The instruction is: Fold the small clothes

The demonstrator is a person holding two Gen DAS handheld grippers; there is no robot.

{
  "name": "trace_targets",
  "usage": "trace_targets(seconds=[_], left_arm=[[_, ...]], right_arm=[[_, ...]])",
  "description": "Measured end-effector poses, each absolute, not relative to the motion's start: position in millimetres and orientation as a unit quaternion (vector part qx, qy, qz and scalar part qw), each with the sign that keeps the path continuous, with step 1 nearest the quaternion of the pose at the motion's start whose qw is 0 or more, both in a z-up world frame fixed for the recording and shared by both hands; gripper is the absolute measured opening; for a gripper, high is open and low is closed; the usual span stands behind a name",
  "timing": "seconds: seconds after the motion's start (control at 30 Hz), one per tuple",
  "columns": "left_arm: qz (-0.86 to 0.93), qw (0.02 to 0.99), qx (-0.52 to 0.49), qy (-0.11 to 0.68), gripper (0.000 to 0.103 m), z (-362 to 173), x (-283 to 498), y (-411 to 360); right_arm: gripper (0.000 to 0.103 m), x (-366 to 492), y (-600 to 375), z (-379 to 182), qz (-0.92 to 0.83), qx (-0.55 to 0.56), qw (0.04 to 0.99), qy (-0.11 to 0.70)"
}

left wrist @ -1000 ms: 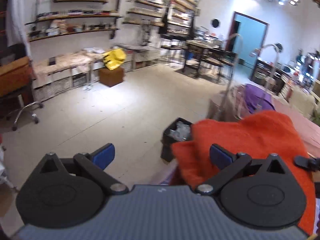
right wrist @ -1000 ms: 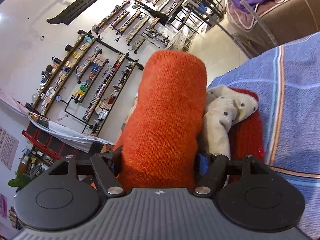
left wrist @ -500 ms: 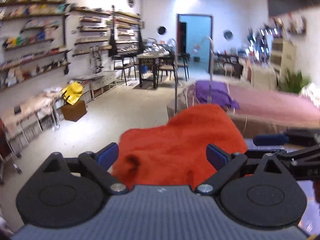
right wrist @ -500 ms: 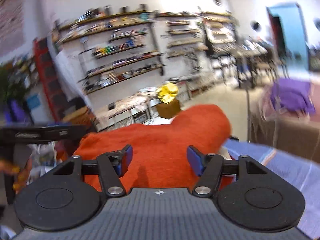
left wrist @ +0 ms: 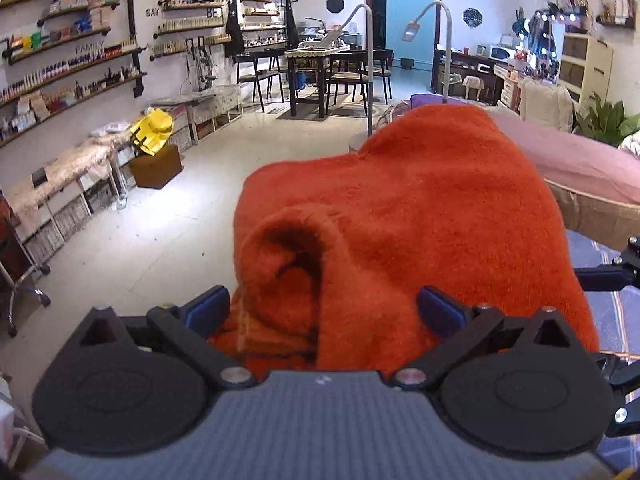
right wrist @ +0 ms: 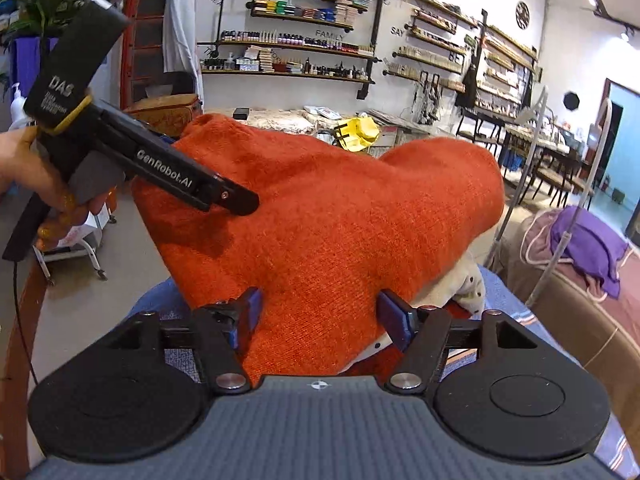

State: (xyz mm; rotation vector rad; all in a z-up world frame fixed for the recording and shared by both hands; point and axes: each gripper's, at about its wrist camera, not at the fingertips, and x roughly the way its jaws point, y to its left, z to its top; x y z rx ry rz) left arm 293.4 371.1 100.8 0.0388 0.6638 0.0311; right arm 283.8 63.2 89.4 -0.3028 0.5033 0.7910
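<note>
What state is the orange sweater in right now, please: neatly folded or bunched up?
Bunched up: the orange sweater humps in loose rumples, a sleeve opening gaping, with no flat layers.

Orange knitted garments: one (left wrist: 420,216)
Cream dotted garments: one, partly hidden beneath (right wrist: 460,280)
Purple cloths: one (right wrist: 588,244)
Yellow bags: one (left wrist: 152,132)
Grippers: two, left gripper (left wrist: 322,308) and right gripper (right wrist: 320,316)

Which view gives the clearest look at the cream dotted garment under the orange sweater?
The right wrist view: the cream dotted garment peeks out beneath the orange sweater on the blue cloth. The left wrist view shows none of it; the sweater fills that frame.
</note>
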Motion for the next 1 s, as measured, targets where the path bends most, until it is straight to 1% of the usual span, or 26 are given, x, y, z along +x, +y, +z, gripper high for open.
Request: trace_targets(seconds=[0.27,0.37,0.47,0.63,0.73,0.9,1.0], left_arm=[[0.027,0.945,0.077,0.317,0.103,119,279,357],[0.013,0.940,0.131,0.316,0.103,133,263,341],[0.011,0.933,0.173,0.315,0.103,145,248,324],[-0.011,0.921,0.161,0.353,0.103,159,236,311],[-0.019,0.908,0.163,0.385,0.103,163,231,311],[-0.008,0.891,0.217,0.399,0.103,167,227,309],[-0.024,0.881,0.201,0.427,0.103,168,234,309]], right_arm=[[0.103,274,57,100,0.376,-0.140,0.876,0.269],[0.103,266,48,111,0.373,-0.112,0.877,0.280],[0.103,261,44,126,0.385,-0.112,0.872,0.281],[0.103,262,44,145,0.389,-0.148,0.865,0.280],[0.103,269,47,153,0.394,-0.150,0.853,0.309],[0.103,273,56,160,0.412,-0.151,0.831,0.343],[0.103,277,73,155,0.408,-0.168,0.820,0.364]])
